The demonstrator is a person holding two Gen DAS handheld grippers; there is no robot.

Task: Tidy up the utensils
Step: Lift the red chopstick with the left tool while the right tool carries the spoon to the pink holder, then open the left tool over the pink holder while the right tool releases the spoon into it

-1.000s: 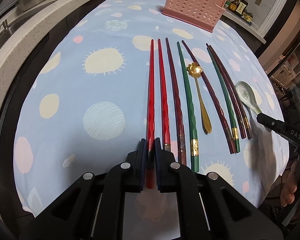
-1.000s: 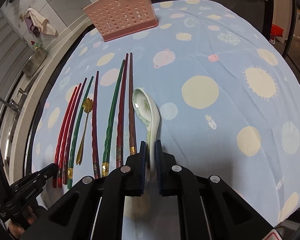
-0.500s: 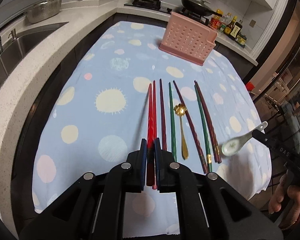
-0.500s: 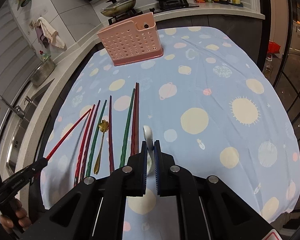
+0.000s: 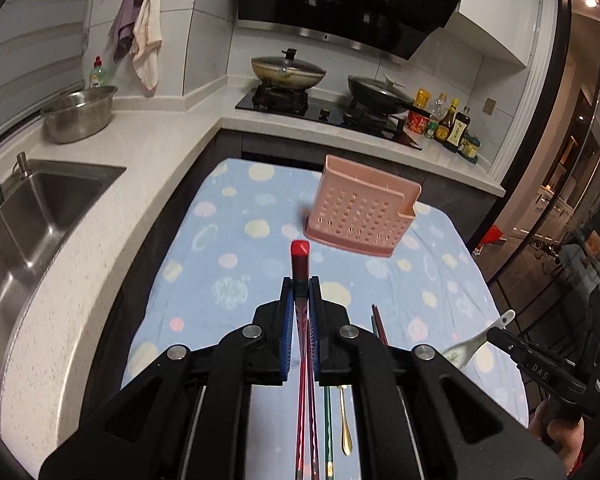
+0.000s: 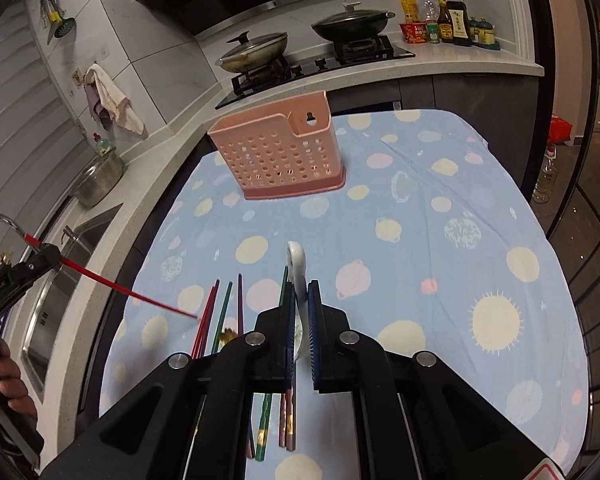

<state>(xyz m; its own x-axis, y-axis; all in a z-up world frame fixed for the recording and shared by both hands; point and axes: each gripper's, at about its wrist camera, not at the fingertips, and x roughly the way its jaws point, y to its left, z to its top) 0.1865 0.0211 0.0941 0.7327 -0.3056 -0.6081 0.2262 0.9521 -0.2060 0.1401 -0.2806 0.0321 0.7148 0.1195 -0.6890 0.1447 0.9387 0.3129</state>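
My left gripper (image 5: pixel 301 285) is shut on a red chopstick (image 5: pixel 300 257), held above the table with its butt end poking forward past the fingertips; in the right wrist view that chopstick (image 6: pixel 128 290) slants down toward the table. My right gripper (image 6: pixel 301 289) is shut on a white ceramic spoon (image 6: pixel 297 261), also seen at the far right as the spoon (image 5: pixel 476 344) in the left wrist view. The pink perforated utensil holder (image 6: pixel 278 152) stands upright at the table's far end. Several red, green and dark chopsticks (image 6: pixel 224 312) and a gold spoon (image 5: pixel 345 424) lie on the cloth below.
A blue dotted tablecloth (image 6: pixel 440 216) covers the table. A steel sink (image 5: pixel 40 216) and a metal bowl (image 5: pixel 78 112) are on the counter to the left. Two lidded pans (image 5: pixel 288 70) sit on the hob behind, with sauce bottles (image 5: pixel 448 124) beside them.
Both grippers have risen from the table, the left lifting the red chopstick and the right lifting the white spoon. Both views have tilted up, so the kitchen wall now shows.
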